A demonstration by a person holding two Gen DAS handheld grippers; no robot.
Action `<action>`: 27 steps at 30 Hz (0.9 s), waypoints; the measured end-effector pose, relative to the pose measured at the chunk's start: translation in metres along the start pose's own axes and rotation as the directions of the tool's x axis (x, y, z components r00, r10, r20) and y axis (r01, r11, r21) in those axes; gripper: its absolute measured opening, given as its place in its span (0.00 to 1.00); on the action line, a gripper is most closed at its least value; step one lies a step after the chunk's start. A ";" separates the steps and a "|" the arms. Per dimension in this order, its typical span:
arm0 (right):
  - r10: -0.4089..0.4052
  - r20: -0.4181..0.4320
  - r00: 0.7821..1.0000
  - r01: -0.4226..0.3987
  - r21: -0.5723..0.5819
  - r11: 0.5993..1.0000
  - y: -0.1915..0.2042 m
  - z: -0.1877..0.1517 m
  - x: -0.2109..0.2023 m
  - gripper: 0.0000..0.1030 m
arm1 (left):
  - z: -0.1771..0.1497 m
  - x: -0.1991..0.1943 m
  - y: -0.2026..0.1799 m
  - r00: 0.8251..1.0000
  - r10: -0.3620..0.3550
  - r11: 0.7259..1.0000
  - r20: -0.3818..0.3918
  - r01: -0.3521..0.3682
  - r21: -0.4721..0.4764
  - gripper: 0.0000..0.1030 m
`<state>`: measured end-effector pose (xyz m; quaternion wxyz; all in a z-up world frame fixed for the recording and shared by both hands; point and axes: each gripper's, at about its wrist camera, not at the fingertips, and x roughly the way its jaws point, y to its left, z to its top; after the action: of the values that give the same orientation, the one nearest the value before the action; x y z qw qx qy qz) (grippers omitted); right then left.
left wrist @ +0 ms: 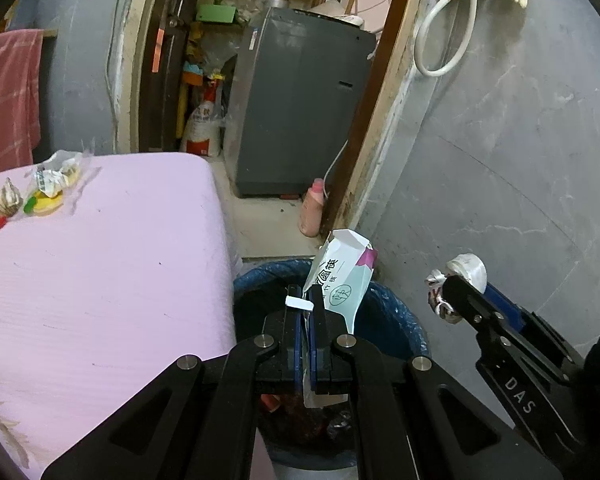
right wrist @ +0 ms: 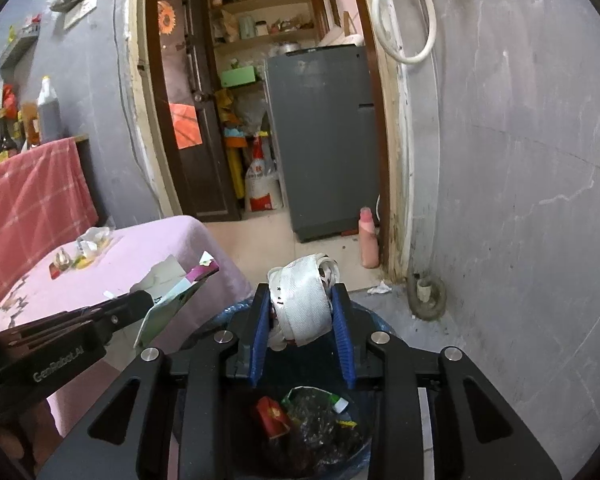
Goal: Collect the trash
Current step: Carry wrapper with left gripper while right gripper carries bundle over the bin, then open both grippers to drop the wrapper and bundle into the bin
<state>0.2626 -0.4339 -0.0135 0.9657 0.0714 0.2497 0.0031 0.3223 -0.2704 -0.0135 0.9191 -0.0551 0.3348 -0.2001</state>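
Note:
My left gripper (left wrist: 306, 300) is shut on a pale green and white chopstick wrapper (left wrist: 340, 280) and holds it over the trash bin (left wrist: 396, 312), which has a blue liner. My right gripper (right wrist: 302, 300) is shut on a crumpled white woven wrapper (right wrist: 302, 300) above the same bin (right wrist: 364, 452); it also shows at the right of the left wrist view (left wrist: 450, 292). The bin holds a red packet (right wrist: 272, 416) and dark wrappers. More trash (left wrist: 40, 192) lies on the pink table (left wrist: 120, 260), at its far left corner.
A grey washing machine (left wrist: 296, 120) stands in the doorway beyond the bin. A pink bottle (left wrist: 312, 212) stands on the floor by the door frame. A grey wall (left wrist: 520, 160) is to the right. A red towel (right wrist: 36, 200) hangs behind the table.

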 end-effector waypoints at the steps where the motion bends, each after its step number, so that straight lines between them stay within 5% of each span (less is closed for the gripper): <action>1: 0.000 -0.001 1.000 0.000 0.003 1.000 0.000 0.000 0.000 0.30 | 0.000 0.000 0.000 1.000 -0.003 1.000 -0.005 0.003 -0.001 0.02; 3: -0.001 -0.005 1.000 0.001 0.005 1.000 -0.001 0.000 0.001 0.32 | 0.000 0.003 0.002 1.000 -0.010 1.000 -0.017 0.010 -0.006 0.04; 7: 0.000 -0.010 1.000 0.000 0.018 1.000 -0.003 0.000 0.003 0.37 | 0.001 0.002 0.008 0.999 -0.029 0.999 -0.019 0.029 -0.035 0.25; 13: 0.009 -0.010 1.000 -0.009 0.028 1.000 -0.006 0.002 0.003 0.45 | 0.008 -0.009 0.016 0.999 -0.029 0.997 0.018 0.030 -0.069 0.32; 24: 0.015 0.044 0.999 -0.016 0.027 1.000 0.002 0.013 -0.007 0.59 | 0.023 -0.049 0.044 0.990 0.055 0.993 0.129 -0.040 -0.114 0.59; 27: 0.017 0.085 0.996 -0.019 0.024 1.000 0.009 0.019 -0.015 0.72 | 0.025 -0.062 0.052 0.983 0.087 0.991 0.161 -0.069 -0.114 0.70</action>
<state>0.2589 -0.4277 0.0114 0.9744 0.0857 0.2078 0.0057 0.3124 -0.1990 0.0301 0.9466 -0.1080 0.2695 -0.1400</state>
